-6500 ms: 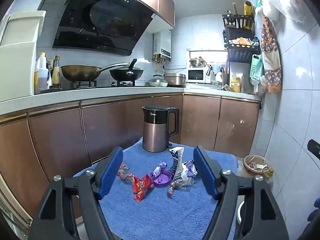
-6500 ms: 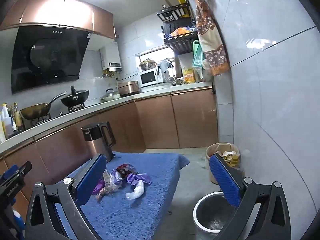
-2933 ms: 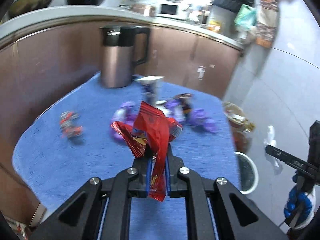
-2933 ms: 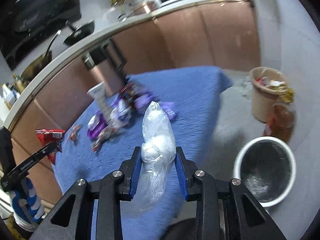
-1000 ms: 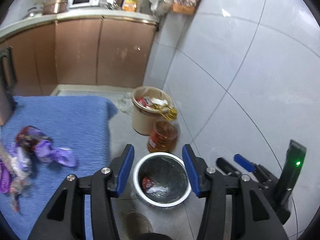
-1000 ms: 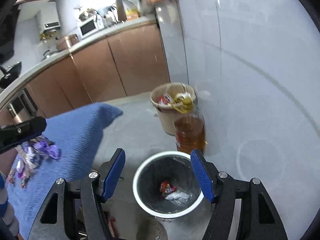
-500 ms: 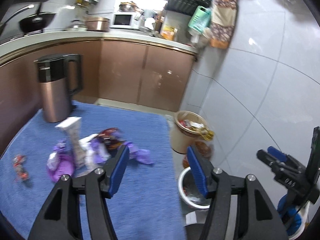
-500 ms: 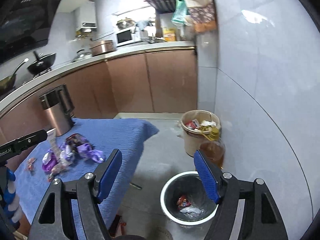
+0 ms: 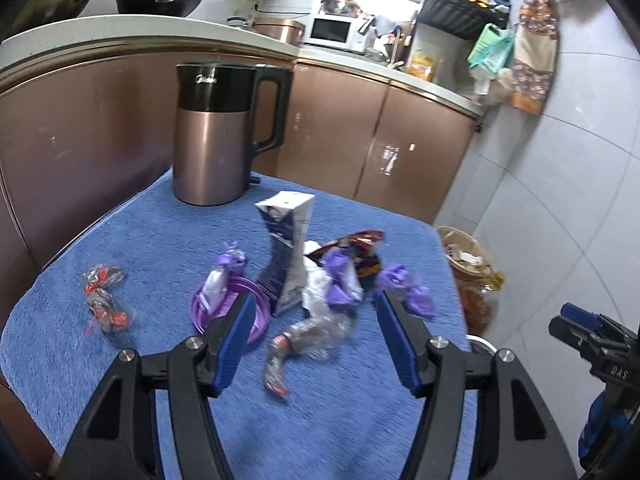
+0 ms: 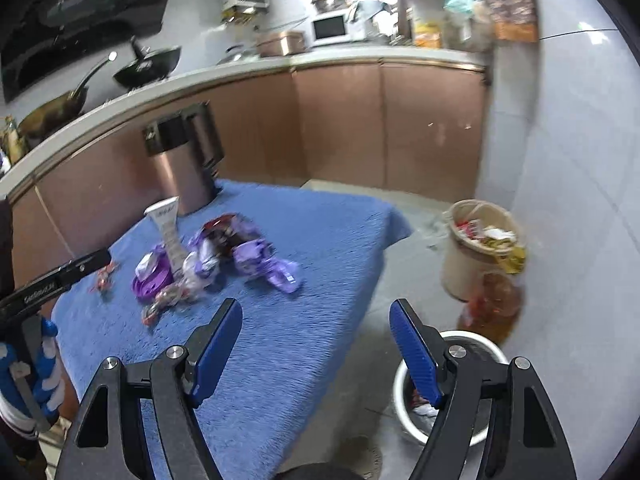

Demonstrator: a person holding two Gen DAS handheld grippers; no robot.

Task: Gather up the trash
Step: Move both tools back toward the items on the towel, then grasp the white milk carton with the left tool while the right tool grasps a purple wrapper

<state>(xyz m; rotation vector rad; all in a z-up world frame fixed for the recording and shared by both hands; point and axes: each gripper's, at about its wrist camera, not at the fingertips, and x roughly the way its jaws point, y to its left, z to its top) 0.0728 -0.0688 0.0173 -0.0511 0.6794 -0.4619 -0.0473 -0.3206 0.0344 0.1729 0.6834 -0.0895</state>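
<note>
Trash lies on a blue towel-covered table [image 9: 344,420]: a clear crumpled wrapper [image 9: 308,336], an upright white-and-blue carton [image 9: 288,256], purple wrappers [image 9: 340,276], a purple lid [image 9: 228,312] and a red-and-clear wrapper [image 9: 102,300] at the left. My left gripper [image 9: 316,344] is open and empty, just above the clear wrapper. My right gripper [image 10: 316,348] is open and empty over the table's right edge; the purple wrappers [image 10: 264,264] lie ahead of it. A white-rimmed bin [image 10: 480,344] on the floor holds trash.
A copper kettle [image 9: 220,136] stands at the table's back. A full beige waste basket [image 10: 480,248] and an amber bottle [image 10: 492,304] stand on the floor by the tiled wall. Brown cabinets and a countertop run behind.
Both grippers have swung from the floor bin back toward the table. The left one has come down close over the wrappers; both stay open and empty.
</note>
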